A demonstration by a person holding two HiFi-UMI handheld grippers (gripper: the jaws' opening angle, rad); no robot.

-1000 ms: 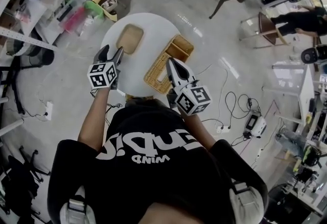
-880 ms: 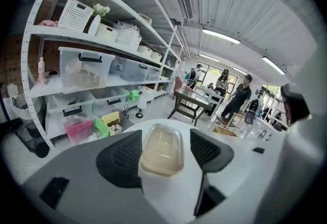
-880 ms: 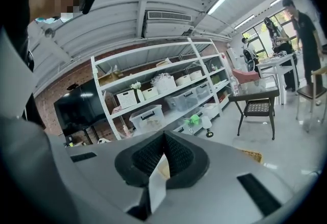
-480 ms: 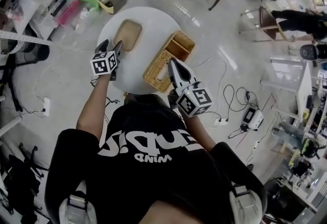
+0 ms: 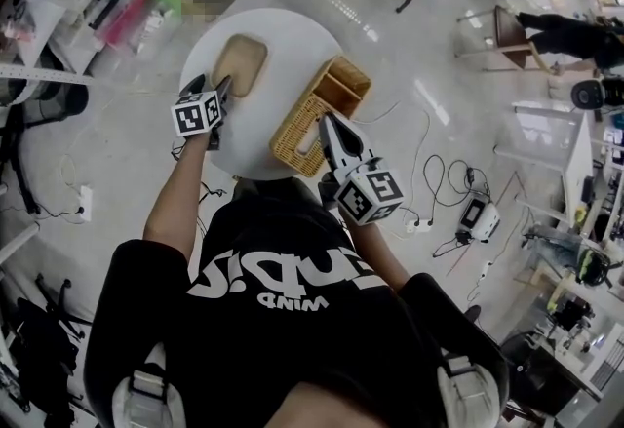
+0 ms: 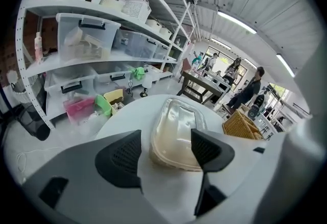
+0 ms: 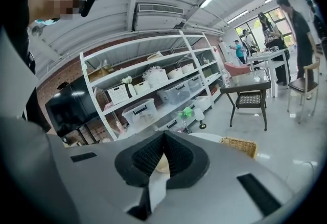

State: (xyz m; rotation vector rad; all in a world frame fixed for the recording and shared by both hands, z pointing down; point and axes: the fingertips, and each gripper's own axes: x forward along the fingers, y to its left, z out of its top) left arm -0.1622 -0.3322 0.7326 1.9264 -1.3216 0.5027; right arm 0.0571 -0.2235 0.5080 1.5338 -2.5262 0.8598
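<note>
1. left gripper is left of centre in the head view, over the near-left edge of the round white table. its jaws are spread wide.
2. box, tan with a clear lid, lies flat on the table up and left of centre, just beyond the left gripper's tips.
3. in the left gripper view the left gripper frames the box. the box's near end sits in the gap and the right pad overlaps its right side in the frame. cannot tell if either pad touches it.
4. right gripper is at centre of the head view, over the near end of the basket. in its own view the right gripper has its jaws pressed together, pinching nothing.
5. the basket lies to the right of the box on the table, apart from it.
6. judgement: the box lies at a slant to the jaw line. a good grip would meet its two long sides squarely, low on the base, not on the domed lid.
7. judgement: the plastic looks thin, so squeeze lightly and keep it level.
8. risk: if one pad lands first, the box may skid on the smooth top.
9. shelves with bins fill the left of the left gripper view, well apart from the table.
</note>
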